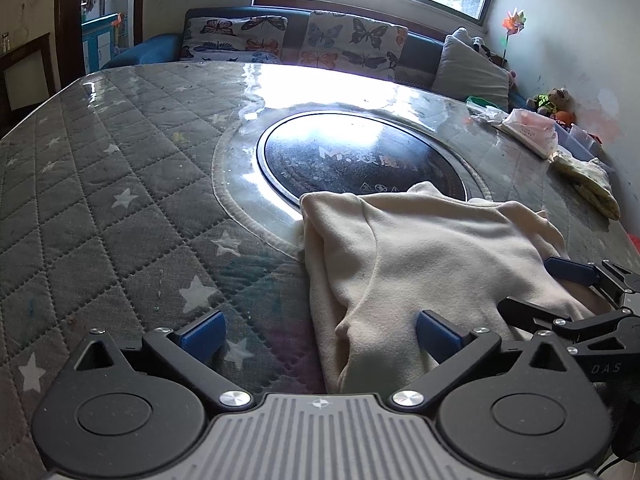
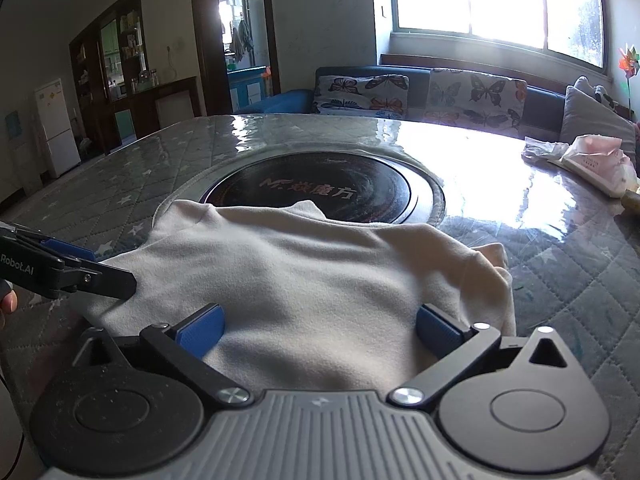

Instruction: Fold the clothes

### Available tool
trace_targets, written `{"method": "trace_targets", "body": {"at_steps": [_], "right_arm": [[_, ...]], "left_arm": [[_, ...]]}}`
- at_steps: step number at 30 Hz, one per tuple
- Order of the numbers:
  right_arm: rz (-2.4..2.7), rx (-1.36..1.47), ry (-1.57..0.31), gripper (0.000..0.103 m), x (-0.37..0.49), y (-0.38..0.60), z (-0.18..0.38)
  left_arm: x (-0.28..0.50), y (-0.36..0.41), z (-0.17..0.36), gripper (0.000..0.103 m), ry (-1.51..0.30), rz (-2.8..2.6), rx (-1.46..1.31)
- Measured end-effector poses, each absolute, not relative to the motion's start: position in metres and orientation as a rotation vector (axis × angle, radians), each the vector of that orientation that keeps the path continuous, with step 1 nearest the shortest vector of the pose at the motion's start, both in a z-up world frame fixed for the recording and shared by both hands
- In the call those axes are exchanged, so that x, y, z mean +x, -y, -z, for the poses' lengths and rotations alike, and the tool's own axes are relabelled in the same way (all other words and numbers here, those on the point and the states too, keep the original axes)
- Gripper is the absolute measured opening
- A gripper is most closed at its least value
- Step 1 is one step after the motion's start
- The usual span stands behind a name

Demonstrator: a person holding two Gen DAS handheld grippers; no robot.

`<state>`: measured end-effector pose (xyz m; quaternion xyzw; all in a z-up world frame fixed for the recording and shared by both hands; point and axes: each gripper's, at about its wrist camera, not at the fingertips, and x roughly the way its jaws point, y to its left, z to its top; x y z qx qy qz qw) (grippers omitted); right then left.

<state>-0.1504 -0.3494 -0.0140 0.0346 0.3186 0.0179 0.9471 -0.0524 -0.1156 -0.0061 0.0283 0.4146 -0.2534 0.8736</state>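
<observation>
Cream garment (image 2: 304, 280) sits folded on the quilted bench (image 1: 120, 184), partly over the round black cooktop (image 1: 360, 156). Left gripper (image 1: 320, 332) and right gripper (image 2: 320, 326) both have fingers spread wide, gripping nothing.

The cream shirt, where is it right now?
The cream shirt lies on the quilted table, just in front of the round black plate, near both views' bottom.
</observation>
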Motion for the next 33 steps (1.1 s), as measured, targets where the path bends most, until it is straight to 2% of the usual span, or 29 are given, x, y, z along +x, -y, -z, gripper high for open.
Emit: {"method": "trace_targets", "body": {"at_steps": [33], "right_arm": [[-0.038, 0.074, -0.652, 0.103, -0.1497, 0.3484, 0.0147]], "left_arm": [[-0.0500, 0.1154, 0.0059, 0.103, -0.874, 0.498, 0.021]]}}
